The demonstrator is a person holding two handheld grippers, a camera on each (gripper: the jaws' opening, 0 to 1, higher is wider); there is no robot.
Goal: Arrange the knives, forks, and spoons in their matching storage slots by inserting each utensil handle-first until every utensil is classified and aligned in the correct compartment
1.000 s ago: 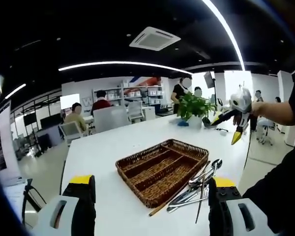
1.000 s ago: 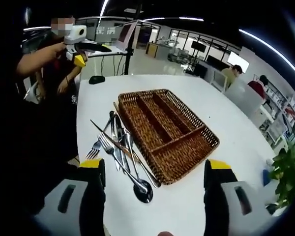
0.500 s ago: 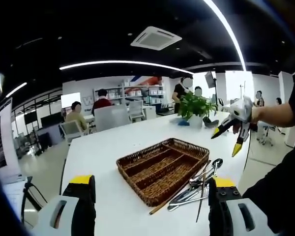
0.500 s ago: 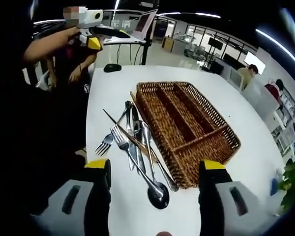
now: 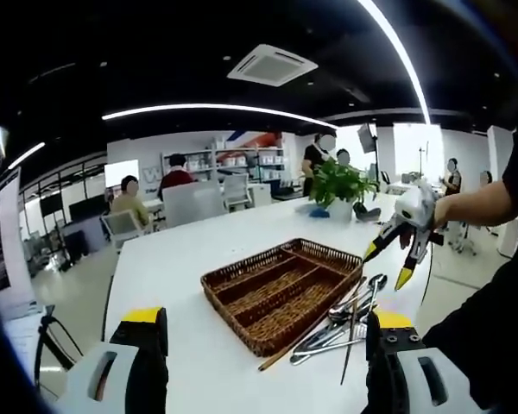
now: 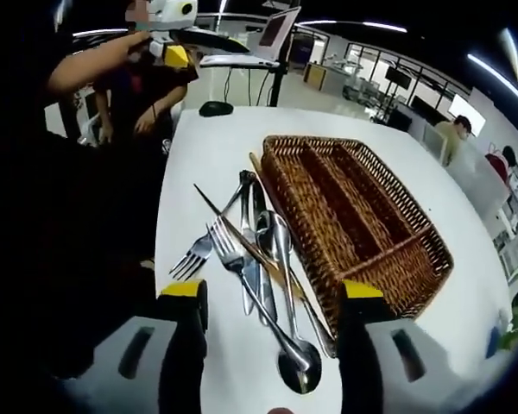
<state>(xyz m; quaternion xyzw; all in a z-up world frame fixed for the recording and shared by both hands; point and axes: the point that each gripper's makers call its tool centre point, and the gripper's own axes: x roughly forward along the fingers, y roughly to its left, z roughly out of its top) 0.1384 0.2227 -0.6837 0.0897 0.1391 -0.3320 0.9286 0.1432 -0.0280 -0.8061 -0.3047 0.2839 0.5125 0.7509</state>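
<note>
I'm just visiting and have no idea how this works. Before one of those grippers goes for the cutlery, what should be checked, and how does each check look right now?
1. Wicker tray compartments free to receive utensils: ok, nothing lies in them.
2. Utensils reachable: ok, the cutlery pile lies on the white table beside the tray.
3. One utensil easy to single out: not ok, forks, spoons and a chopstick cross and overlap.
4. Right gripper ready to grasp: ok, jaws apart, holding nothing, pile just ahead.
5. Left gripper ready: ok, jaws apart, holding nothing.
6. Knives present in the pile: cannot tell, the overlap hides the blade shapes.
</note>
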